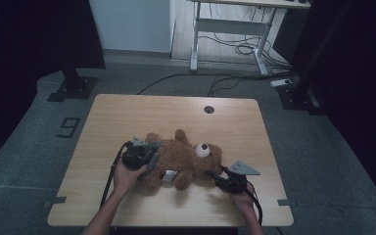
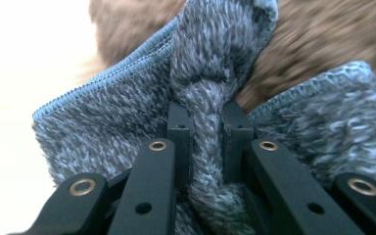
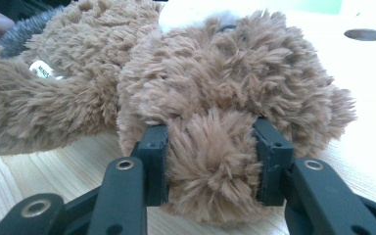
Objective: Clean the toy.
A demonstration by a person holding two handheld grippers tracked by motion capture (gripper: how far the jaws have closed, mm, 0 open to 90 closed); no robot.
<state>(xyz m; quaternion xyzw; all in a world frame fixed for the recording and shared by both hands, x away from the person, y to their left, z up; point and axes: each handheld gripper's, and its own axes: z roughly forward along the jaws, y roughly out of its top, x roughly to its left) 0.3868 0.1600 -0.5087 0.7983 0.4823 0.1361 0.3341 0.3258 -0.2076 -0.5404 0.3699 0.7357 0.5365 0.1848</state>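
You had a shaggy brown teddy bear (image 1: 181, 159) lying on its back near the middle of the pale wood-grain table (image 1: 127, 117), its head toward your right hand and its legs toward your left. Its fur was long, tufted plush, and a rounded white muzzle patch with a dark spot (image 1: 202, 148) showed on the face. Your left gripper (image 2: 204, 142) had its two black jaws pressed close together on a bunched fold of grey-blue knitted cloth (image 2: 127, 122); that cloth was fuzzy and flecked, with a neatly stitched blue hem along its edge, and it lay against the bear's lower body. In the high view that gripper (image 1: 149, 159) sat at the bear's leg end, your left hand (image 1: 127, 176) wrapped around it. Your right gripper (image 3: 210, 164) was clamped on a round, fluffy ear (image 3: 210, 171) at the side of the bear's head, one jaw on each side of the tuft; from above, this gripper (image 1: 218, 180) met the head from the near right, with a grey three-cornered plate (image 1: 243, 169) on top of it. A small white sewn-in tag (image 3: 41, 70) poked out of the fur on the bear's body; it carried dark print too small and blurred to read. A round dark hole (image 1: 209, 109) sat in the tabletop toward the far edge, well apart from the bear.
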